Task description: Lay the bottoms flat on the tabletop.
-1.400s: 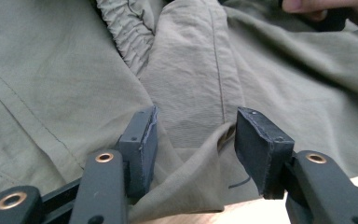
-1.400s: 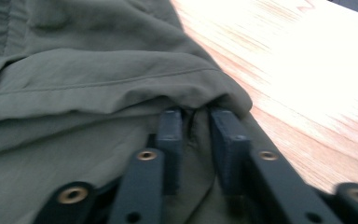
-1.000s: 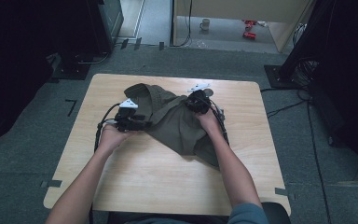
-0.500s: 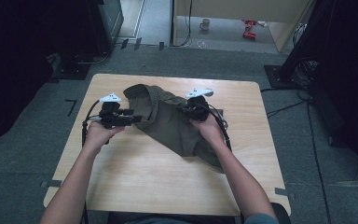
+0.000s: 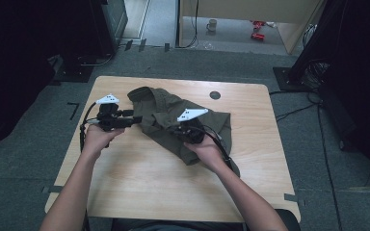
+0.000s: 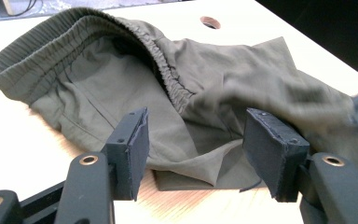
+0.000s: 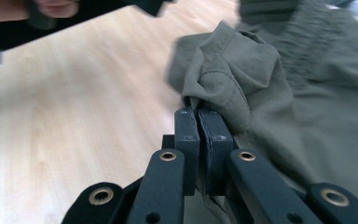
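You are folding the olive shorts (image 5: 173, 120), which are lying bunched on the far half of the table (image 5: 139, 192). Your left gripper (image 6: 193, 154) has let go and pulled back off the waistband side; its jaws are standing apart, nothing between the pads. Your right gripper (image 7: 198, 135) is clamping a hem fold and is dragging it across toward the left. Next likely: re-grip with the left.
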`<state>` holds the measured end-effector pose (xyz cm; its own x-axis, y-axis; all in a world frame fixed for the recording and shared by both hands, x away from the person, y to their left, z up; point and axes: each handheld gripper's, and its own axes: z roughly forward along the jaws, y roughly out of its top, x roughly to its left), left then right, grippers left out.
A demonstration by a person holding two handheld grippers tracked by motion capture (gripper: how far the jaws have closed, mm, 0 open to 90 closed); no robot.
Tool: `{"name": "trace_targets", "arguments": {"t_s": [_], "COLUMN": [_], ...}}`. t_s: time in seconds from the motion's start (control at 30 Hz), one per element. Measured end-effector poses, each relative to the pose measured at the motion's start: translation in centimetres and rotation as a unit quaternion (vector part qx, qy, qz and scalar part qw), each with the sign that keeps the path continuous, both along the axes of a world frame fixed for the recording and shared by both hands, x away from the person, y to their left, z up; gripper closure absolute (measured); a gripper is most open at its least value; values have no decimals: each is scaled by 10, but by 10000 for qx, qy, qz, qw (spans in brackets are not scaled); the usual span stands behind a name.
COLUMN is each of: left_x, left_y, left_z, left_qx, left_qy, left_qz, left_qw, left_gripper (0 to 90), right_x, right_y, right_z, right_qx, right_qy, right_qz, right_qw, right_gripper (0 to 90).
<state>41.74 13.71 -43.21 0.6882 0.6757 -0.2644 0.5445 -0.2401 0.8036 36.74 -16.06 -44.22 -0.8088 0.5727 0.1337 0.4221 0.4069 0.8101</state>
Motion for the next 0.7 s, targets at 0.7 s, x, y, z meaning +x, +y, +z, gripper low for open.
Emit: {"name": "trace_targets", "arguments": {"t_s": [0.7], "left_x": [-5], "left_y": [-15], "left_z": [-7], "left_qx": [179], "left_qy": [-71], "left_qz": [-140], "left_qw": [9997], "left_gripper": [410], "right_x": [-58], "right_y": [71], "right_z": [-33], "right_qx": [-178], "right_qy": [421], "right_qz": [1096], "right_qw": [9929], "right_gripper": [868]}}
